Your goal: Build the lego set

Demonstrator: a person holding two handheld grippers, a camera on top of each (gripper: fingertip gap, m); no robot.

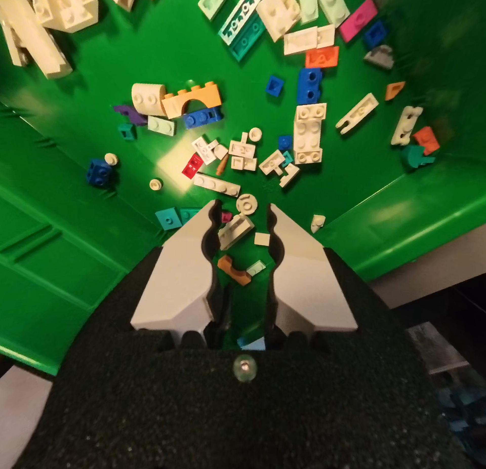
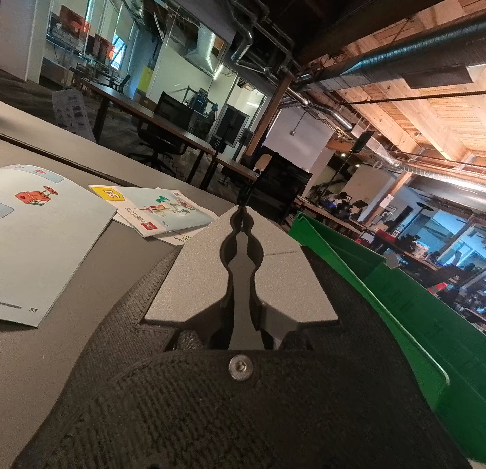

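Observation:
In the left wrist view my left gripper [image 1: 243, 206] is open and hangs inside a green bin [image 1: 65, 259], above loose lego pieces. Between its jaws lie a small white brick [image 1: 235, 230], a white tile [image 1: 262, 238], an orange arch piece [image 1: 232, 269] and a pale green plate [image 1: 256, 268]. A round white piece [image 1: 247, 204] sits just past the fingertips. It holds nothing. In the right wrist view my right gripper [image 2: 241, 209] is shut and empty, low over a grey table [image 2: 65, 351], pointing away from the bin.
Several white, blue, orange, teal and pink bricks cover the bin floor, with a tan arch [image 1: 192, 100] and large white pieces [image 1: 29, 35] at the far left. Open instruction booklets [image 2: 39, 240] [image 2: 155, 209] lie on the table left of the right gripper. The bin's wall [image 2: 394, 311] stands to its right. Across from one pair of fingers to the other is roughly 70 cm.

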